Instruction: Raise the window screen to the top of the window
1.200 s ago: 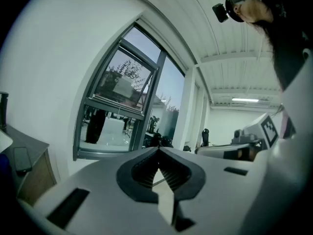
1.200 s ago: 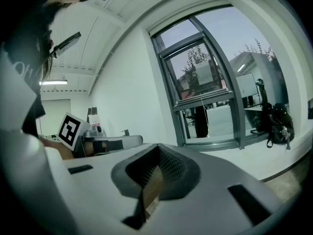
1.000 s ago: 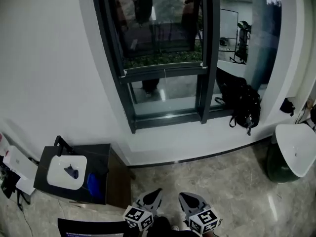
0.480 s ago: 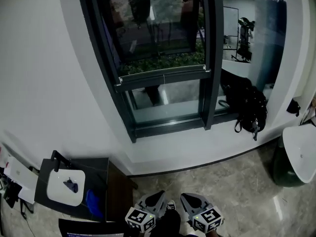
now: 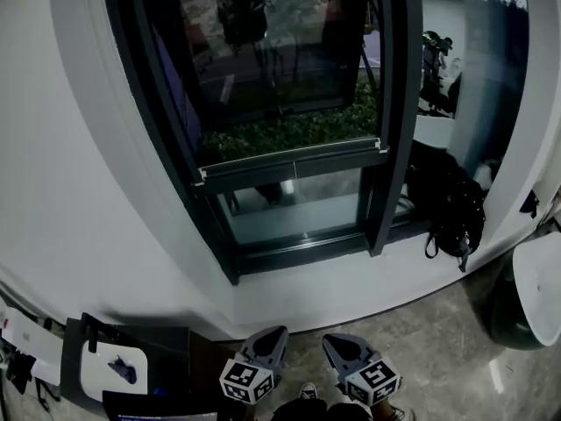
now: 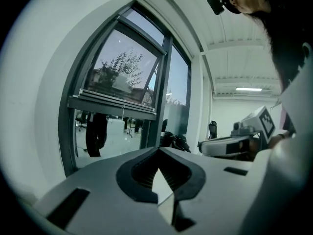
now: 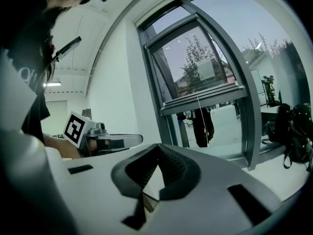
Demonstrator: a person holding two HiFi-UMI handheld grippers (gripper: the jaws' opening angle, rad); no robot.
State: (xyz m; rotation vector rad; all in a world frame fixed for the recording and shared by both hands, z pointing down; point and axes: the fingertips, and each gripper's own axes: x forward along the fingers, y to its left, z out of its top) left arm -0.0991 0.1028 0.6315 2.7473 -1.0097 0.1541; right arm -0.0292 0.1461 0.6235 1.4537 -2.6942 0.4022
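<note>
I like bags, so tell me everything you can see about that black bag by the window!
The black bag looks like a soft, lumpy fabric backpack. It sits on the white ledge, just right of the dark window frame. Strap loops hang down from its front. Only the ledge seems to touch it.

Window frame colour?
The window frame is dark grey, nearly black. It shows best in the head view.
</note>
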